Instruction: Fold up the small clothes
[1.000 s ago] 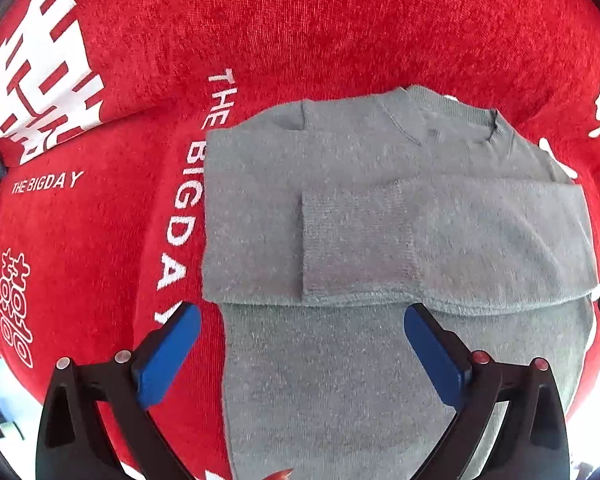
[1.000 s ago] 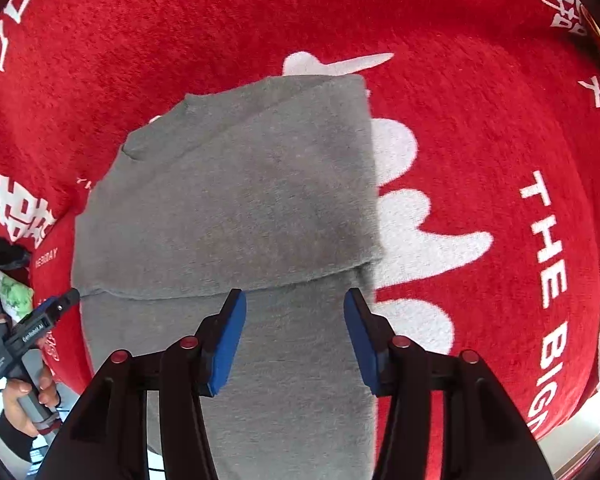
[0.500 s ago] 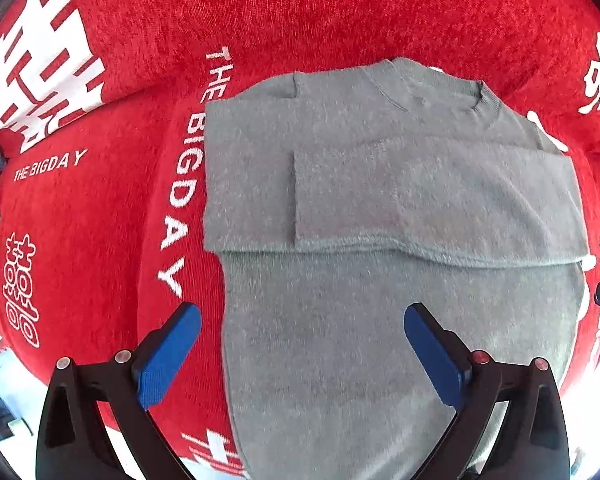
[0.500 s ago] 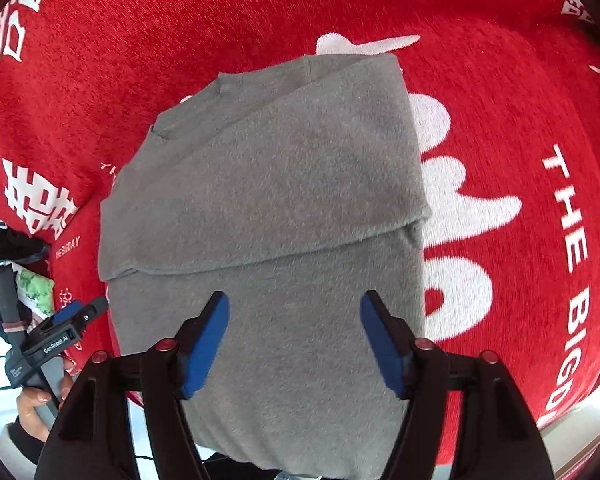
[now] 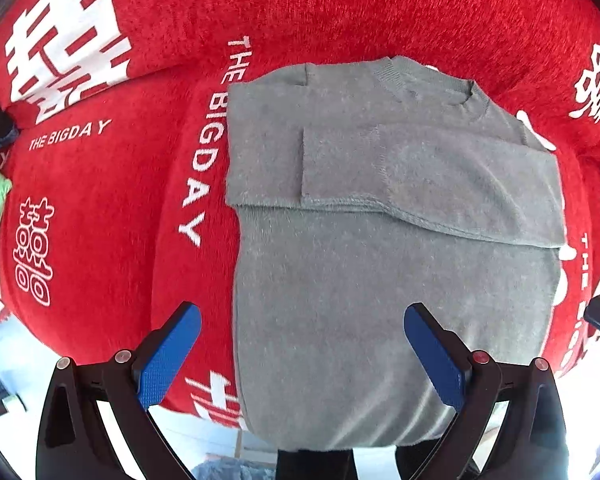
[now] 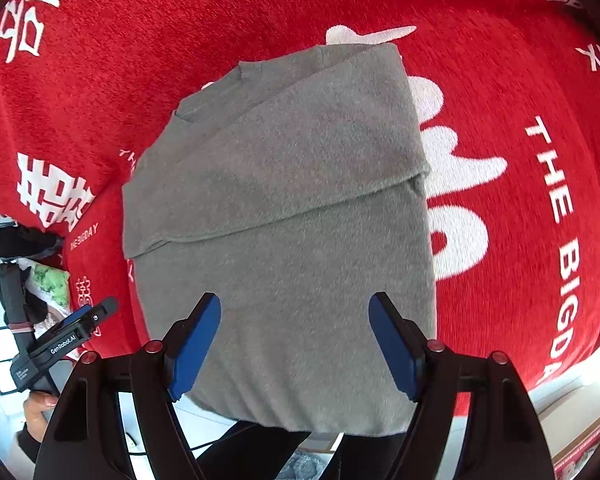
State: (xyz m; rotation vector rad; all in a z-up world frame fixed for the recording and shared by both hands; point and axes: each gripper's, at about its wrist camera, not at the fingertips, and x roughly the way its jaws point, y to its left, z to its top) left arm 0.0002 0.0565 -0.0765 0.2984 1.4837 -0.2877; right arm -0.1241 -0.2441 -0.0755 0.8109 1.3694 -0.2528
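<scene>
Left wrist view: your left gripper (image 5: 302, 344) hangs over the near part of the grey sweater (image 5: 380, 280), fingers spread wide, nothing between the blue pads (image 5: 168, 360); the sweater lies flat on the red blanket (image 5: 100, 208), collar toward the far edge, hem draped over the near edge; both sleeves are folded across the chest, the upper one ending in a cuff edge left of centre; white lettering runs along the blanket just beside the sweater's left side; compared with a second ago the whole garment sits smaller and further from the pads, so you have lifted clear of it; the tip of the other tool shows at the right margin. Right wrist view: your right gripper (image 6: 294, 340) also stands above the sweater (image 6: 284, 240), near its hem; its jaws have just been opening and now stand wide apart with no cloth caught between them; the folded sleeve crosses the body as one straight edge; the garment has shrunk in frame here too; the left gripper (image 6: 80, 330), held in a hand (image 6: 36, 412), shows off the blanket's near left edge. Judgement: sleeve fold finished and let go; next likely step is taking the hem up toward the collar.
</scene>
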